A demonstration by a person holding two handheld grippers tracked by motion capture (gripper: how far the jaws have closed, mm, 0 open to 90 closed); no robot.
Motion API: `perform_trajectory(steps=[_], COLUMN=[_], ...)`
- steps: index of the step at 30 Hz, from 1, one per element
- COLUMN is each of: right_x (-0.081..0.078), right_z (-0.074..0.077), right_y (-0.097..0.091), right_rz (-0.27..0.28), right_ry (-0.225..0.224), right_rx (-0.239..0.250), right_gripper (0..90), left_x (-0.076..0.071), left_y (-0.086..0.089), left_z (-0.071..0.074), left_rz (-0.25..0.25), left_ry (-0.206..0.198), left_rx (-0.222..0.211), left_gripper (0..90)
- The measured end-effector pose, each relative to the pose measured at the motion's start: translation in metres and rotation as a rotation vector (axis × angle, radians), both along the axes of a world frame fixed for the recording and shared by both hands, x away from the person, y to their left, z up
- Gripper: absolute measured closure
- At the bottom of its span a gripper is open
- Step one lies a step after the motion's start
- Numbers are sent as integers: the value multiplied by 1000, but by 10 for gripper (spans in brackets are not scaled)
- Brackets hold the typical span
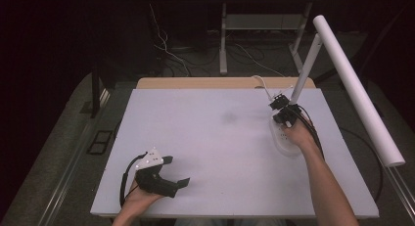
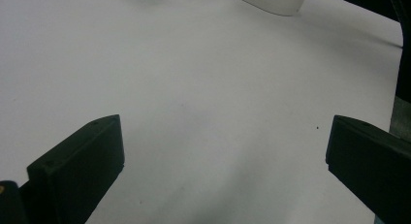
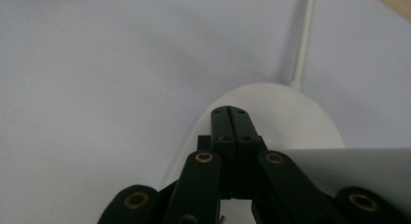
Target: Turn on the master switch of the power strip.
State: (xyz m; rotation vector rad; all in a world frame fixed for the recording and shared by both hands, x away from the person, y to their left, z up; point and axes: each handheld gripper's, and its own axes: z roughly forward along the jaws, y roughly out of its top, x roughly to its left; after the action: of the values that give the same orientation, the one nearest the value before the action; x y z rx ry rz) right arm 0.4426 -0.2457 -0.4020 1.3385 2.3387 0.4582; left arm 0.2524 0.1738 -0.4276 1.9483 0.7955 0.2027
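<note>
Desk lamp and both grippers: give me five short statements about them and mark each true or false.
1. The left gripper has its jaws wide apart with nothing between them. True.
2. The right gripper is open. False: its jaws are pressed together over the white oval lamp base.
3. The lamp base stands on the right half of the white table top. True.
4. The white lamp cord leaves the base towards the person. False: it runs off the far end, towards the back edge of the table.
5. The long white tubular lamp head lies flat on the table. False: it slants above the right edge.
</note>
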Motion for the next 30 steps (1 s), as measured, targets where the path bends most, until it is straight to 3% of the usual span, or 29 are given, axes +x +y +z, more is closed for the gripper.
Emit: perform_trajectory(steps=[9,15,22,30], right_x=[0,-4,-12,-25], right_z=[1,6,18,31], right_y=[0,4,3,6], right_rz=[-8,10,38,62], right_ry=[-2,-26,-63,-74], right_rx=[4,6,70,163], right_gripper=[899,899,899,897], left_x=[0,-1,-1,-1], left_y=[2,1,1,0], left_z=[1,0,1,0], left_rz=[4,4,3,0], left_ry=[0,1,0,-1], left_rx=[3,1,1,2], left_gripper=[0,0,0,0])
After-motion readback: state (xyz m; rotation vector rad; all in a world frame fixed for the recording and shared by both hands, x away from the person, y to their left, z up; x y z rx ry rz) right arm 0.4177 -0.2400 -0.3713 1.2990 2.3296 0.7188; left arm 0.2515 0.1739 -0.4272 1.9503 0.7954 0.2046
